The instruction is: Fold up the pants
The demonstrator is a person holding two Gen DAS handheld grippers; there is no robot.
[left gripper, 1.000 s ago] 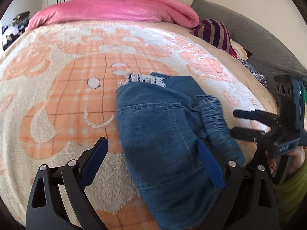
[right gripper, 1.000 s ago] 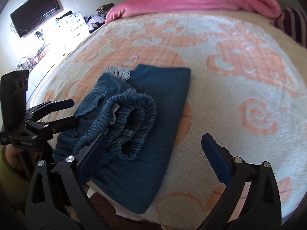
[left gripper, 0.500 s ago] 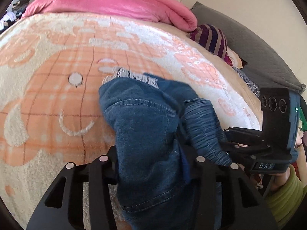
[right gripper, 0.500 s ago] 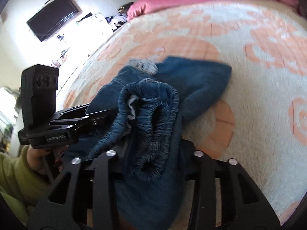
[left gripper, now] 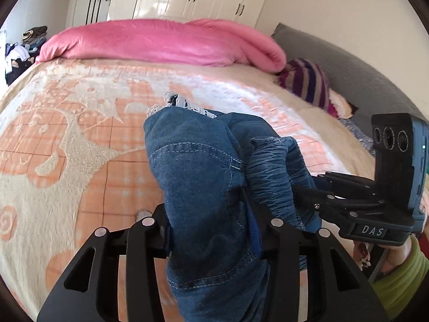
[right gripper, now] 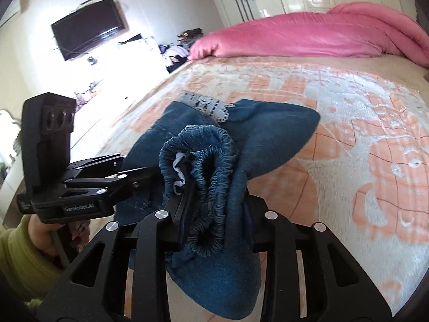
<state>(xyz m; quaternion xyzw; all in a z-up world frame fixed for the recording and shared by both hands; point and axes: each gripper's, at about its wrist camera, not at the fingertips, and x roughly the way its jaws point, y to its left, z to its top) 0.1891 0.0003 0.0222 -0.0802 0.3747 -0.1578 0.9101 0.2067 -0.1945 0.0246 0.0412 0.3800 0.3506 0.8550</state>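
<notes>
The blue denim pants (left gripper: 193, 166) are a folded bundle on the bed, with white lace trim (left gripper: 185, 104) at the far end. In the left wrist view my left gripper (left gripper: 211, 222) is shut on the pocket side of the bundle. My right gripper (left gripper: 303, 187) comes in from the right and pinches the gathered elastic waistband (left gripper: 270, 169). In the right wrist view the right gripper (right gripper: 217, 214) is shut on that waistband (right gripper: 209, 166), and the left gripper (right gripper: 139, 177) clamps the pants (right gripper: 268, 134) from the left. The near end of the bundle is raised off the blanket.
An orange and cream fleece blanket (left gripper: 67, 147) covers the bed. A rolled pink duvet (left gripper: 161, 40) lies along its far edge, with a striped cloth (left gripper: 308, 83) and grey headboard (left gripper: 348, 61) on the right. A wall TV (right gripper: 88, 26) and cluttered floor lie left. Green sleeves (right gripper: 24, 255) hold the grippers.
Both grippers stood open around the flat bundle, then shut on it. They have since lifted its near end and carried it forward over the bed.
</notes>
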